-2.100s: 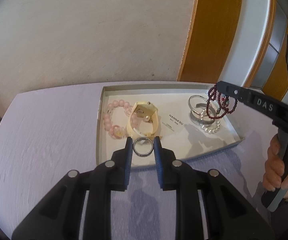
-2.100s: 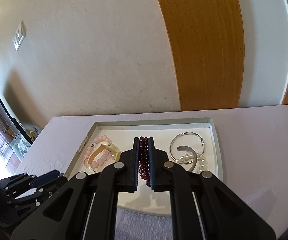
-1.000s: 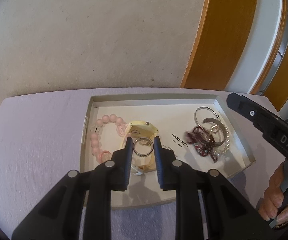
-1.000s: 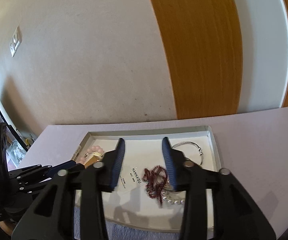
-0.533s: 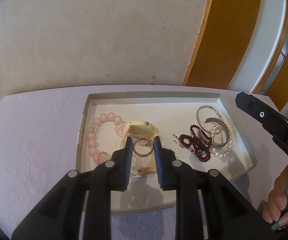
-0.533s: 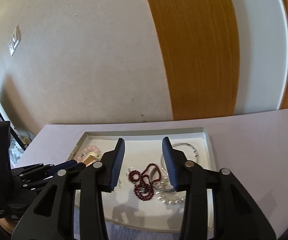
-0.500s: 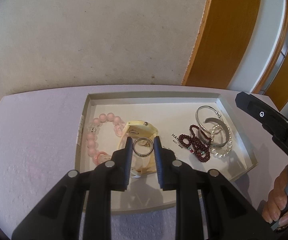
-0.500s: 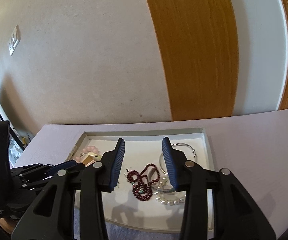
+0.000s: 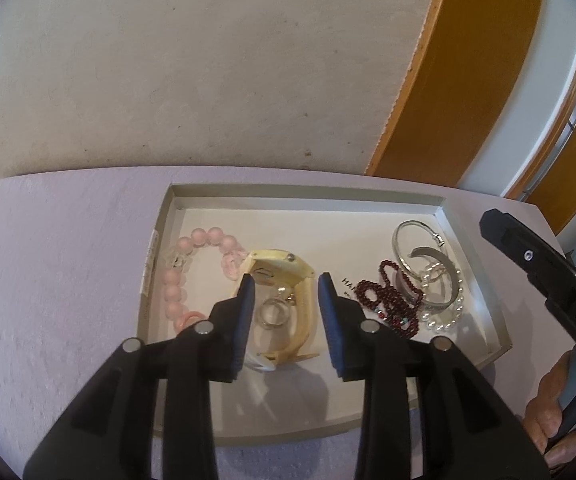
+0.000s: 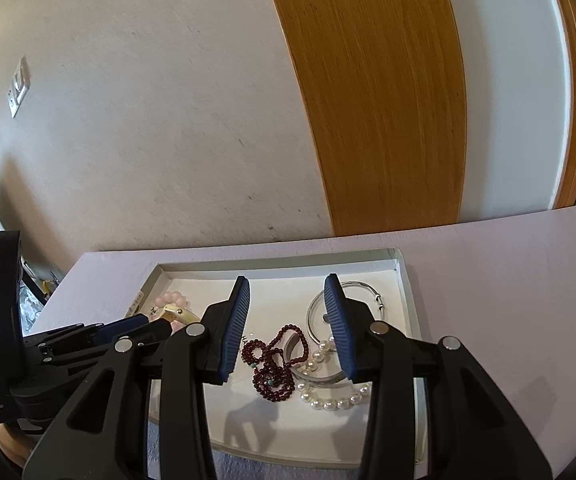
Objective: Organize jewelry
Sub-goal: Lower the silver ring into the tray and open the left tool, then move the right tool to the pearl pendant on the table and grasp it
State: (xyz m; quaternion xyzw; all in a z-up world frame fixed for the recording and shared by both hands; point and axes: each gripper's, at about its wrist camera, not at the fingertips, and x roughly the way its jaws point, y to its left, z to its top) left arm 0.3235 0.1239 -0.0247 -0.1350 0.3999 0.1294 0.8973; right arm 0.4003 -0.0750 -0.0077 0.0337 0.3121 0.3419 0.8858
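Shallow tray [image 9: 159, 240] on lilac table [image 9: 59, 260] already holding pink bead bracelet [image 9: 175, 280], cream watch [image 9: 283, 270], dark red beads [image 10: 271, 368], pearls and bangles; left gripper [image 9: 285, 300] opening over silver ring [image 9: 273, 314] dropping free onto watch; right gripper [image 10: 288, 312] parted, empty, suggesting sorting nearly finished.

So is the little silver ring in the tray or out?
In. The ring lies in the tray, by the cream watch.
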